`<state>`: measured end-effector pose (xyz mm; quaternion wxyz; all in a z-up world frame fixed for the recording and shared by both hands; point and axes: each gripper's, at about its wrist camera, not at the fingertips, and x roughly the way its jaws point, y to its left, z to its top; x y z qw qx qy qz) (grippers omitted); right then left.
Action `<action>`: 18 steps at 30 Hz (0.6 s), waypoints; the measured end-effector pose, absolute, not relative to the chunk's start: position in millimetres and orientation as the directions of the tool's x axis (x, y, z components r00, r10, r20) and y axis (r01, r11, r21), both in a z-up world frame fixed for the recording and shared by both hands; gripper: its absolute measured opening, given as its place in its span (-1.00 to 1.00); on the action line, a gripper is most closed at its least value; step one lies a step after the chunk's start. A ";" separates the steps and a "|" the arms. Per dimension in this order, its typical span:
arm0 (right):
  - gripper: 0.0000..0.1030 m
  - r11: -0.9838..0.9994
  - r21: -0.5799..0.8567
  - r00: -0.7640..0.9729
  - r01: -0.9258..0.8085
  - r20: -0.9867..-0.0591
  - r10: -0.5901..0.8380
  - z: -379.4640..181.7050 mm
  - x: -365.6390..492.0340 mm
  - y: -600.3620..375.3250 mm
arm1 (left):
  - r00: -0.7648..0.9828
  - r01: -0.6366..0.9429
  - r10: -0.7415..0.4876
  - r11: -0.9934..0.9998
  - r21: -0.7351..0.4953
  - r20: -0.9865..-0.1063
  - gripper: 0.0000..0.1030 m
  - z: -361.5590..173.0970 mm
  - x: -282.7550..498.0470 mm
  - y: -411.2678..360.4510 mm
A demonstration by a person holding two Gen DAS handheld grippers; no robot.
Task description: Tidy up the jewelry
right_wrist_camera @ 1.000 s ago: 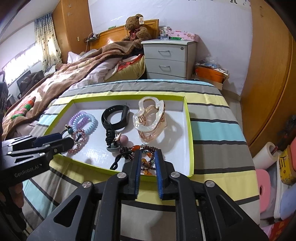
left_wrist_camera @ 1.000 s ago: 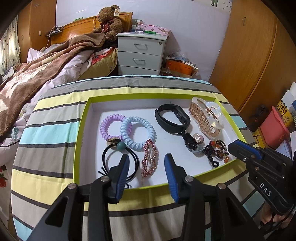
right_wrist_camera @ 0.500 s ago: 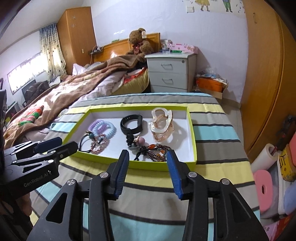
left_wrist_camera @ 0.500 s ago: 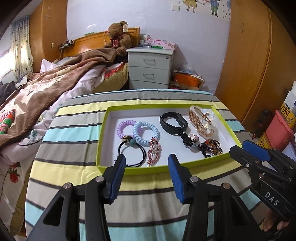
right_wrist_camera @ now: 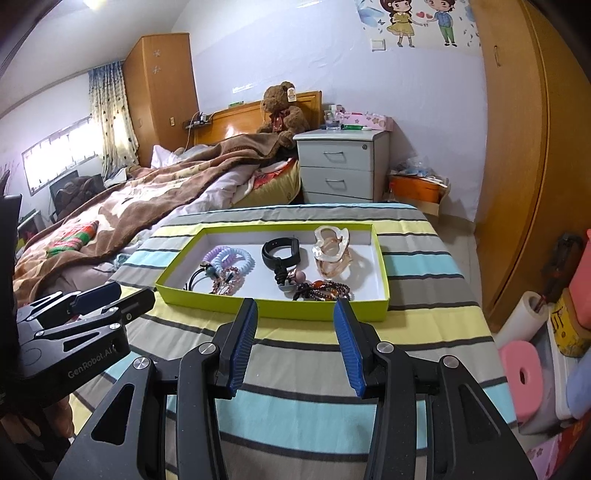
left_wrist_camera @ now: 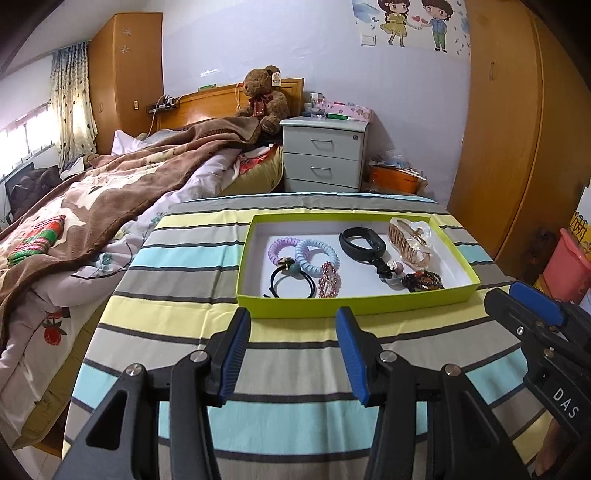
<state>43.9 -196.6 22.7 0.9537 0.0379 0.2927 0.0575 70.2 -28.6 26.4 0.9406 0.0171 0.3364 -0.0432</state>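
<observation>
Left gripper (left_wrist_camera: 291,321) and right gripper (right_wrist_camera: 294,314) angled down, jaws apart, empty.

A bedroom with pale lilac walls (left_wrist_camera: 406,92). A wooden bed (left_wrist_camera: 207,99) stands at the far wall, covered by a brown blanket (left_wrist_camera: 110,192), with a teddy bear (left_wrist_camera: 264,98) by the headboard. Beside it stands a grey nightstand (left_wrist_camera: 325,155) with drawers. Wooden wardrobes (left_wrist_camera: 517,129) fill the right side, and another (left_wrist_camera: 125,74) stands in the far left corner. Daylight comes through a curtained window (right_wrist_camera: 62,151) at left. A cartoon sticker (right_wrist_camera: 421,22) decorates the wall. A striped cloth (left_wrist_camera: 184,314) covers the near table.
</observation>
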 end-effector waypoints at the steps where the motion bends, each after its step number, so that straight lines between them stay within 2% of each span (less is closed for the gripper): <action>1: -0.15 0.991 0.106 0.824 -0.087 -0.551 0.131 23.0 41.6 -195.6 | 0.773 0.089 -0.063 0.996 0.010 -0.631 -0.03 26.5 67.7 -29.6; 18: -0.15 0.990 0.117 0.837 -0.080 -0.532 0.130 17.9 21.6 -193.8 | 0.776 0.086 -0.068 0.996 -0.002 -0.627 -0.03 18.1 44.8 -27.6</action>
